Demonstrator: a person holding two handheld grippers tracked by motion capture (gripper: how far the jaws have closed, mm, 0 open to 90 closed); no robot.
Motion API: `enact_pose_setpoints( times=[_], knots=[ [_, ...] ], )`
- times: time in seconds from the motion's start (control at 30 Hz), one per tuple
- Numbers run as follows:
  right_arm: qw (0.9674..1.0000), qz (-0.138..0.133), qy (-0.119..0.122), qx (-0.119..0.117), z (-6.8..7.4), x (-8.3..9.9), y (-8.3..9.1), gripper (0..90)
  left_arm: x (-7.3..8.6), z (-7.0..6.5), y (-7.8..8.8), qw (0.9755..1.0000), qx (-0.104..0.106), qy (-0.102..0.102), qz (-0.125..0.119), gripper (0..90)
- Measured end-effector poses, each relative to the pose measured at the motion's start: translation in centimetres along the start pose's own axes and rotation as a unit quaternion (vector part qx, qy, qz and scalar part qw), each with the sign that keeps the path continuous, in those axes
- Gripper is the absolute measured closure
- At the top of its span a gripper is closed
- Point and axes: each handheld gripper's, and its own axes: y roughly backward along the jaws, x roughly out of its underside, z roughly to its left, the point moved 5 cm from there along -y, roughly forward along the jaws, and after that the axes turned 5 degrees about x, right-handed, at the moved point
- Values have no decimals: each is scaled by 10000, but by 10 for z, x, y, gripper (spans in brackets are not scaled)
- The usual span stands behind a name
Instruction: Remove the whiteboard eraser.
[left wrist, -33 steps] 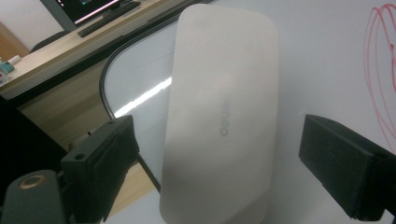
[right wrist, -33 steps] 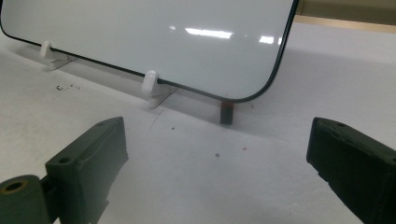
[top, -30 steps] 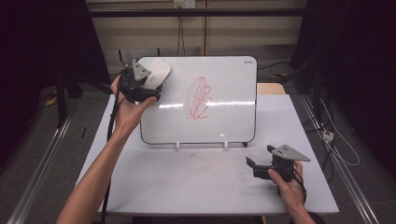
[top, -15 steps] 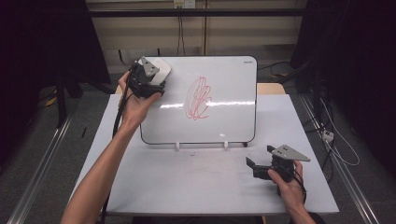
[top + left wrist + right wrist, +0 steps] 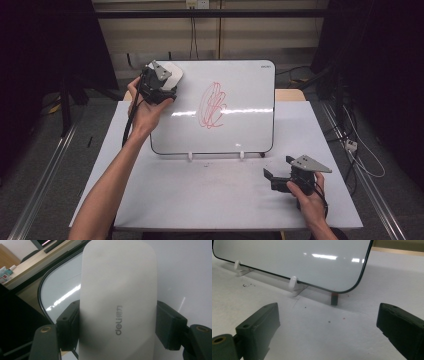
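Up at the far left corner of the whiteboard (image 5: 240, 135), the left gripper (image 5: 162, 84) has just been closing, and its black fingers (image 5: 68, 325) now pinch the eraser (image 5: 117, 297) on both long sides. From the high view the eraser (image 5: 172, 74) is mostly hidden behind the gripper body and its grey plate; only a pale rounded end peeks out. From the left gripper view the near end runs off the bottom edge, so the full length can't be seen. It's a smooth, matte, off-white shell with rounded shoulders, a grey logo printed down its back. Whether its underside touches the board is not visible from here. The board is glossy white with a thin dark rim and rounded corners, propped on small white feet, light glaring in a streak across it. A red scribble (image 5: 212, 105) sits near the middle, well apart from the eraser. Down at the near right of the pale bench (image 5: 200, 200), the right gripper (image 5: 272, 177) rests in the hand, fingers (image 5: 259, 325) spread wide with nothing between them. Beneath the board's lower corner stands a small dark stub with a red top (image 5: 334, 298); hard to say what it is.
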Motion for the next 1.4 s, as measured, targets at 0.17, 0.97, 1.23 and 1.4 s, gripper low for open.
enact_pose_setpoints(
  times=[0.17, 0.97, 1.23, 1.4],
  knots=[
    [10000, 10, -18, -3, 0, 0, 0, 47, 0, 1, 1, 10000, 70, 58, 1, 309],
    [10000, 11, -5, -15, 0, 0, -1, 47, 2, 8, 7, 9974, 526, 462, -177, 311],
    [10000, 19, -44, -30, 0, -1, -4, 47, -4, 3, 21, 9955, 659, 490, -471, 311],
    [10000, 15, -37, -32, 0, -1, -4, 47, -1, 3, 28, 9945, 630, 569, -612, 311]
  ],
)
